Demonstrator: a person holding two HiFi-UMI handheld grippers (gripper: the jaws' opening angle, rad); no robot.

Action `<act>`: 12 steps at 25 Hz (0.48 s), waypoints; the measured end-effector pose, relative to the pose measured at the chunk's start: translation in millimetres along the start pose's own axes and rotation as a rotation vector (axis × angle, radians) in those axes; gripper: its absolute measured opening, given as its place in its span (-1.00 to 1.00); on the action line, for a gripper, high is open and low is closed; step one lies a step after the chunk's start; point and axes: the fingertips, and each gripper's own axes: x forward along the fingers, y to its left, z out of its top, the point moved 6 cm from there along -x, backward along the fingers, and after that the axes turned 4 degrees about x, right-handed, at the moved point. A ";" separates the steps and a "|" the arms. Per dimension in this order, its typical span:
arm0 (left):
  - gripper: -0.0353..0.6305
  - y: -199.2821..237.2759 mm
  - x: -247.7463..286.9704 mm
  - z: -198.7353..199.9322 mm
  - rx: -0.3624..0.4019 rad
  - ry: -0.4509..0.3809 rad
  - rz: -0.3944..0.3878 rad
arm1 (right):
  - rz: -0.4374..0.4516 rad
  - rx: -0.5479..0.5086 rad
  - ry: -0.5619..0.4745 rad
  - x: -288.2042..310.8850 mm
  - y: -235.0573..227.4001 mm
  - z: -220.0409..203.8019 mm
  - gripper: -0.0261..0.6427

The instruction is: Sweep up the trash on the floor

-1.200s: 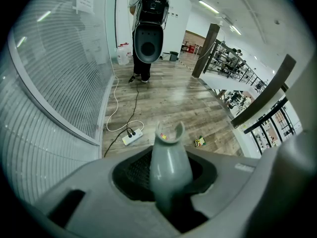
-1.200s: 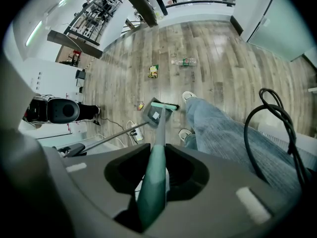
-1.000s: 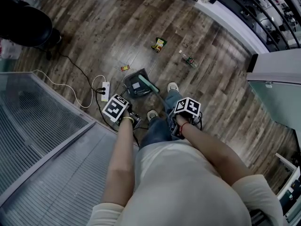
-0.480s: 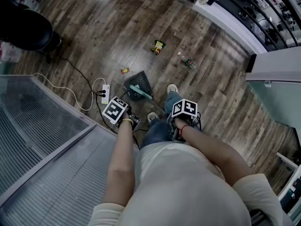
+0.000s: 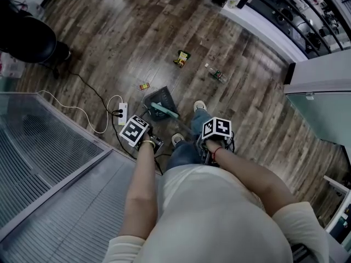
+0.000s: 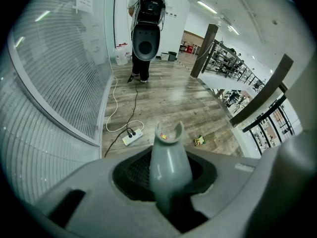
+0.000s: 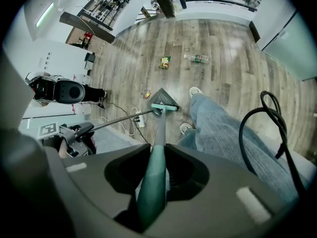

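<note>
A dark grey dustpan (image 5: pixel 158 98) rests on the wood floor just ahead of my feet, and a teal broom head (image 5: pixel 164 111) lies at its near edge. My left gripper (image 5: pixel 151 142) is shut on the dustpan's grey handle (image 6: pixel 168 162). My right gripper (image 5: pixel 206 151) is shut on the teal broom handle (image 7: pixel 154 177). Loose trash lies beyond the pan: a green-yellow wrapper (image 5: pixel 181 58), a small bottle (image 5: pixel 215 74) and a tiny red-yellow scrap (image 5: pixel 144 85). The right gripper view shows the broom head (image 7: pixel 164 107) against the dustpan (image 7: pixel 163 97), with the wrapper (image 7: pixel 164 62) farther off.
A white power strip (image 5: pixel 122 113) with white and black cables lies left of the dustpan. A glass wall with blinds (image 5: pixel 49 163) runs along the left. A black chair (image 5: pixel 27 37) stands at the far left. A person with a backpack (image 6: pixel 146 29) stands farther down the room.
The broom head has slid from the dustpan's right side back to its near edge. The view has shifted slightly, so the trash sits a little higher in the frame.
</note>
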 end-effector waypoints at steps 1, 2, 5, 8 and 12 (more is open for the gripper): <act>-0.59 1.4 0.2 -0.6 -0.001 0.000 -0.001 | 0.001 0.000 -0.002 -0.5 -0.8 -0.7 -0.62; -0.59 2.5 0.3 -1.1 -0.001 0.000 -0.001 | 0.002 0.004 -0.004 -1.5 -1.7 -1.0 -0.62; -0.59 6.1 -0.9 -1.7 0.006 0.000 -0.007 | 0.010 0.021 -0.009 -6.4 -2.8 -0.9 -0.62; -0.60 14.6 -2.3 -4.3 0.012 -0.001 -0.013 | 0.012 0.015 -0.022 -9.3 -2.4 -4.5 -0.62; -0.61 27.9 -6.7 -9.0 0.005 -0.009 -0.018 | 0.021 0.012 -0.047 -14.8 -1.9 -8.8 -0.62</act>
